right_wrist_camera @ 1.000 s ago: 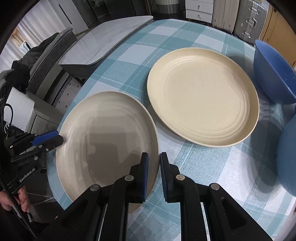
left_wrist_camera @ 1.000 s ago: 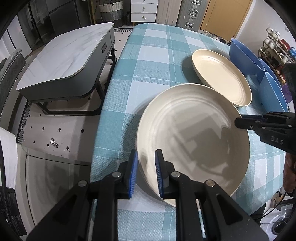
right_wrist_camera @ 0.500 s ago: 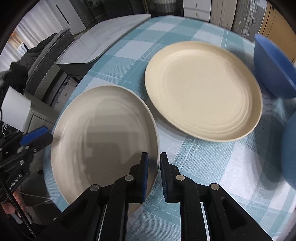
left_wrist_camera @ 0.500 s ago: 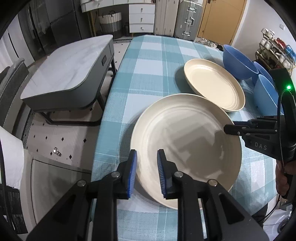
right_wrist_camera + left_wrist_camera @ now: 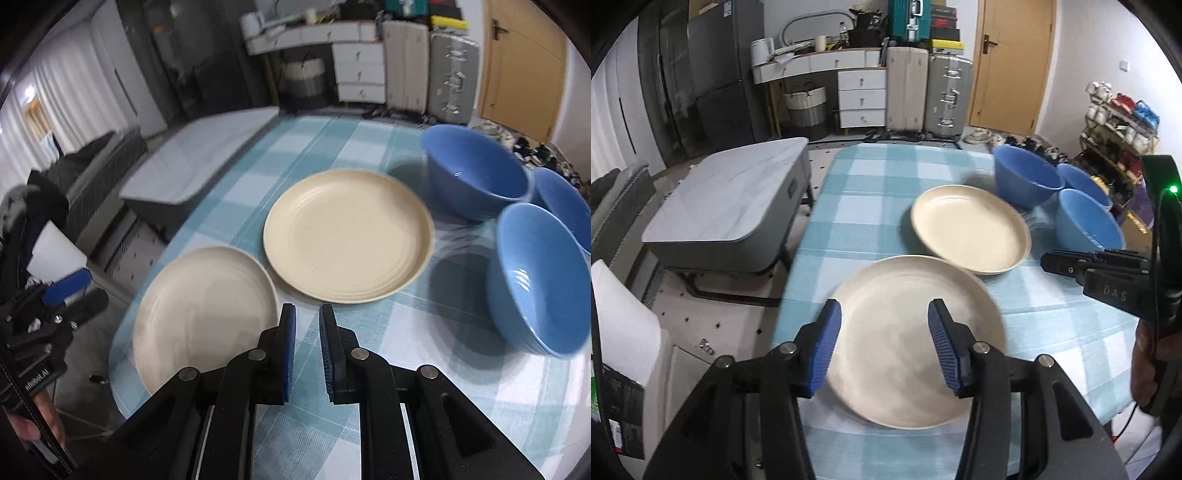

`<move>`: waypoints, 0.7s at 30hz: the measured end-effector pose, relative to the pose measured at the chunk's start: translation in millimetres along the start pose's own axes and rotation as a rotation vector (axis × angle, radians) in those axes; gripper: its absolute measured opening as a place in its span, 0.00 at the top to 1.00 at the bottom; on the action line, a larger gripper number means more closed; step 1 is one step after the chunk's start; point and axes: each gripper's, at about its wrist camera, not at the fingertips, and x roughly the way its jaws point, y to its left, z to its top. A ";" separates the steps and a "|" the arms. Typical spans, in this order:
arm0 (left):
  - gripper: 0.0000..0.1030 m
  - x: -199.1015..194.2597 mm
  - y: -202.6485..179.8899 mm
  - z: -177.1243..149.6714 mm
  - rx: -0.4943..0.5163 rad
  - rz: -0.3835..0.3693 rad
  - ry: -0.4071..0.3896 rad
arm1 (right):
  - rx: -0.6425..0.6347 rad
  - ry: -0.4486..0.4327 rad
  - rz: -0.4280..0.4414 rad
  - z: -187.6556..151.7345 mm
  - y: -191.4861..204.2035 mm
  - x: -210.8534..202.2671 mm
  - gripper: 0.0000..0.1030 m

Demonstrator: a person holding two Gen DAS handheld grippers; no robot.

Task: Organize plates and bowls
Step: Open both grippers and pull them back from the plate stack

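A pale cream plate (image 5: pixel 916 347) (image 5: pixel 203 314) lies flat near the front left corner of the checked tablecloth (image 5: pixel 879 195). My left gripper (image 5: pixel 884 314) hovers above it, and its jaws are opening with nothing pressed between them. A yellower plate (image 5: pixel 971 229) (image 5: pixel 347 236) sits just behind it. Three blue bowls (image 5: pixel 1027 181) (image 5: pixel 1082 181) (image 5: pixel 1086 221) stand at the right, also seen as bowls (image 5: pixel 476 173) (image 5: pixel 565 203) (image 5: pixel 539 277). My right gripper (image 5: pixel 307 321) (image 5: pixel 1071 264) is shut on nothing, above the cloth beside the pale plate's right rim.
A low grey marble-top table (image 5: pixel 727 206) stands off the left edge of the tablecloth. Suitcases (image 5: pixel 945 96), drawers and a door line the far wall. A shelf with small items (image 5: pixel 1119 122) is at the right. A person's hand (image 5: pixel 1145 369) holds the right gripper.
Both grippers rose and drew back from the pale plate's rim. The left jaws spread wide apart. The plate now lies on the cloth, free of both grippers.
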 end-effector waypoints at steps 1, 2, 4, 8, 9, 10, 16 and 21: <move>0.51 0.6 -5.3 0.8 -0.001 -0.004 0.002 | 0.004 -0.023 -0.009 -3.1 -0.8 -7.2 0.86; 0.51 1.2 -9.2 1.7 -0.003 -0.009 0.003 | 0.008 -0.049 -0.018 -6.0 -2.3 -14.7 0.84; 0.51 0.4 -18.6 2.1 -0.005 -0.033 0.001 | 0.029 -0.099 -0.031 -12.9 -6.4 -30.0 0.79; 0.47 -4.4 -35.8 4.4 -0.003 -0.072 -0.028 | 0.063 -0.185 -0.051 -30.0 -16.6 -61.6 0.49; 0.46 -6.5 -40.7 5.3 -0.001 -0.074 -0.038 | 0.058 -0.208 -0.069 -33.8 -16.5 -68.8 0.41; 0.38 -8.4 -46.3 5.6 0.007 -0.073 -0.045 | 0.052 -0.232 -0.103 -37.5 -16.6 -76.5 0.35; 0.08 -21.6 -76.2 9.9 0.026 -0.131 -0.085 | 0.068 -0.356 -0.162 -56.7 -28.7 -118.5 0.10; 0.05 -31.8 -97.8 9.8 0.056 -0.101 -0.155 | 0.068 -0.457 -0.208 -73.2 -34.3 -148.7 0.01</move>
